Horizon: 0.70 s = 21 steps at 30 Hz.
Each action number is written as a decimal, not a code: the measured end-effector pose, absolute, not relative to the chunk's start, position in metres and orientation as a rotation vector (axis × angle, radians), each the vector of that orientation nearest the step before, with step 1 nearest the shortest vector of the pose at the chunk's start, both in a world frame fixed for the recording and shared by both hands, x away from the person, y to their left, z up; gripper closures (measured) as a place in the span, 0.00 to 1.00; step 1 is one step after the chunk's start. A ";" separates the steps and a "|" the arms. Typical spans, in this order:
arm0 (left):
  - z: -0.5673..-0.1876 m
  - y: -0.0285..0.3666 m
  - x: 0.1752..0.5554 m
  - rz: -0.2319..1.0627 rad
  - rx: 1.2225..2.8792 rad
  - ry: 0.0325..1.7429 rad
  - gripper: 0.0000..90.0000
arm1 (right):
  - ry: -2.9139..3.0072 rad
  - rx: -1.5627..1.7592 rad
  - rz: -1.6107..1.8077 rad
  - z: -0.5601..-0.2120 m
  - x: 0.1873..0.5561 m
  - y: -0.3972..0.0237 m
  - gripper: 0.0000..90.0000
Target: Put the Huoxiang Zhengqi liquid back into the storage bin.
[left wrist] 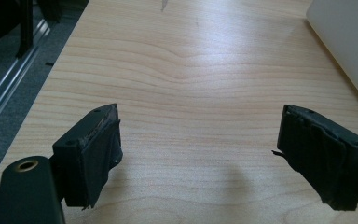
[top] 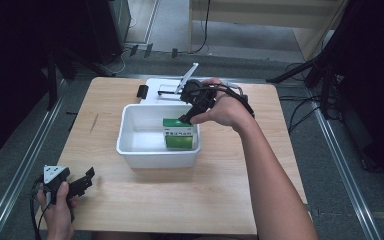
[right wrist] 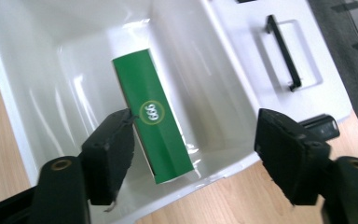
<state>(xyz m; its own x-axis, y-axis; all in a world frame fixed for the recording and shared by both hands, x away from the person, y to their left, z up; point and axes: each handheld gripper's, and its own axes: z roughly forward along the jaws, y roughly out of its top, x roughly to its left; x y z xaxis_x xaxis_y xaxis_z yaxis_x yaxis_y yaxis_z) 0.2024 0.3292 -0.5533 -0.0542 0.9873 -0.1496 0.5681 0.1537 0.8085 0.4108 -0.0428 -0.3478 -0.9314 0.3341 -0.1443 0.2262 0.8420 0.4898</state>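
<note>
High view puts the white bin at the middle of the frame on the wooden worktop, with the green carton standing inside it against the bin's right-hand wall. The right tongs hang just above the carton's top, held in a hand that reaches in from the lower right of the frame. In the right gripper view the jaws stand apart and grip nothing; the green carton lies below and between them, nearer the left jaw, free of both pads, on the floor of the white bin. Beyond the bin, at the upper right of that frame, sits a white lid with a black handle. The left tongs rest at the lower left of the high view, and in the left gripper view their jaws are wide apart over bare wood, empty.
</note>
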 end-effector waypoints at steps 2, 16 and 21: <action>-0.553 0.329 0.202 0.741 1.501 1.715 0.16 | 2.760 0.489 0.758 -0.348 0.412 -0.049 0.29; -0.553 0.329 0.202 0.742 1.499 1.713 0.16 | 2.418 0.952 1.018 -0.351 0.404 -0.099 0.14; -0.553 0.329 0.202 0.741 1.505 1.712 0.16 | 2.346 0.983 1.101 -0.356 0.398 -0.113 0.00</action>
